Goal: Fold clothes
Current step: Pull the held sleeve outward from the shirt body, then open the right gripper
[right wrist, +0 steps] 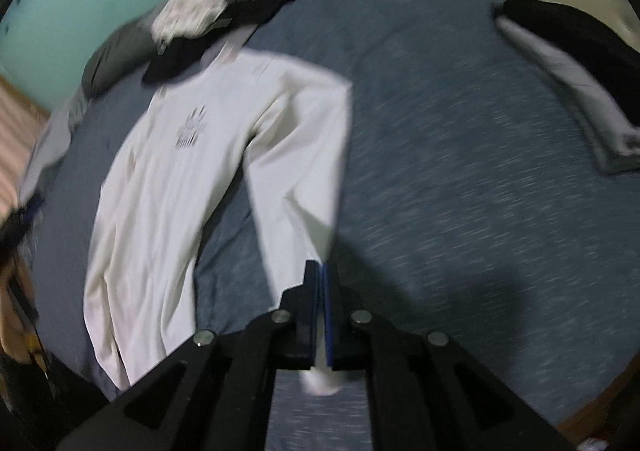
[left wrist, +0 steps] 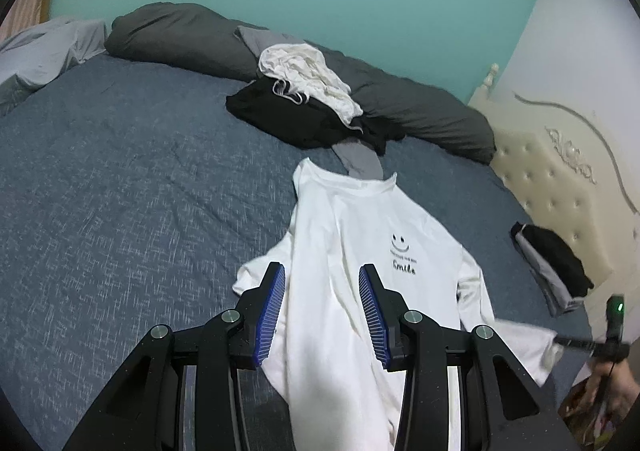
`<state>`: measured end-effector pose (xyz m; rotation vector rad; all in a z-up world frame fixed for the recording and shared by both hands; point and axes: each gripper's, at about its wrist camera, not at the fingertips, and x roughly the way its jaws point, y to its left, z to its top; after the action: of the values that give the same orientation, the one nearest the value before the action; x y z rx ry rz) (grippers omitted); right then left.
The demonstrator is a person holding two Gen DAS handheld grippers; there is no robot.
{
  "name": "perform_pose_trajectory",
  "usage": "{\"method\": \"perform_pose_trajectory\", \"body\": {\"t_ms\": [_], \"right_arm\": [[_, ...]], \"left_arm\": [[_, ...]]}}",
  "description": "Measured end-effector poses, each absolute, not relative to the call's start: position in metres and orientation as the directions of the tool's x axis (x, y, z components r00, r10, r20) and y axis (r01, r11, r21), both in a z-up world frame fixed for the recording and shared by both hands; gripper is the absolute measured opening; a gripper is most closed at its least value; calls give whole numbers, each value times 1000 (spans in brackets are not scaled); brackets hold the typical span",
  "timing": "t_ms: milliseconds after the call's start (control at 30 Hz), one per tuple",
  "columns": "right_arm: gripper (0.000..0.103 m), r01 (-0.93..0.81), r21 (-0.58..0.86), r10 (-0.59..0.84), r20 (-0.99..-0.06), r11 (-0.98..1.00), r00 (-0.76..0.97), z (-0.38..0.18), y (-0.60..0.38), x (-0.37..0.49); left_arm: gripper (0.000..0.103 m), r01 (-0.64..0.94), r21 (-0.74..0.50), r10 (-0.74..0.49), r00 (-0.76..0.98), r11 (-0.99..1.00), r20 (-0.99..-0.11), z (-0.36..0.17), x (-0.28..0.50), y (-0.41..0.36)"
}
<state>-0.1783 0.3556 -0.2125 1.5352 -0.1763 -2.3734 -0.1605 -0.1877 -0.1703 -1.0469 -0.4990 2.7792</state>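
Note:
A white long-sleeved shirt (left wrist: 360, 219) with a smiley print lies front up on the blue bedspread (left wrist: 120, 171), collar toward the far side. My left gripper (left wrist: 322, 269) hovers over the shirt's lower body. Its blue pads (left wrist: 272, 311) stand apart, and fabric shows in the gap between them. At the right edge of the left wrist view, my right gripper (left wrist: 564, 339) pinches the end of the right sleeve (left wrist: 520, 347). In the blurred right wrist view the right gripper (right wrist: 321, 267) is shut on that sleeve (right wrist: 296, 155). The white cuff (right wrist: 320, 383) hangs below its jaws, and the shirt body (right wrist: 168, 179) lies flat to the left.
A pile of black and white clothes (left wrist: 304, 99) lies beyond the collar, against a rolled dark grey duvet (left wrist: 180, 35). A folded black and grey stack (left wrist: 556, 267) sits by the cream padded headboard (left wrist: 560, 171). A person's hand (left wrist: 612, 387) holds the right gripper.

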Motion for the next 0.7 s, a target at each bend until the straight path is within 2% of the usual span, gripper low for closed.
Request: {"method": "perform_pose_trajectory", "body": {"t_ms": [200,400,700], "right_arm": [[2,119,284,-308,-855,-951,-417,-202,415,-198],[2,45,309,-296,-843,-950,-449,-209,472,-210],[1,-81,247,-178,-855,-966,-488,-206,542,-245]], "left_arm": [[42,-5,-299,211,-721,-954,-660,-159,-153,-176],[42,-33,-183,156,-678,-983,-719,-149,-148,-163],[42,-10,-199,166,-596,-980,-786,-165,-145,-182]]}}
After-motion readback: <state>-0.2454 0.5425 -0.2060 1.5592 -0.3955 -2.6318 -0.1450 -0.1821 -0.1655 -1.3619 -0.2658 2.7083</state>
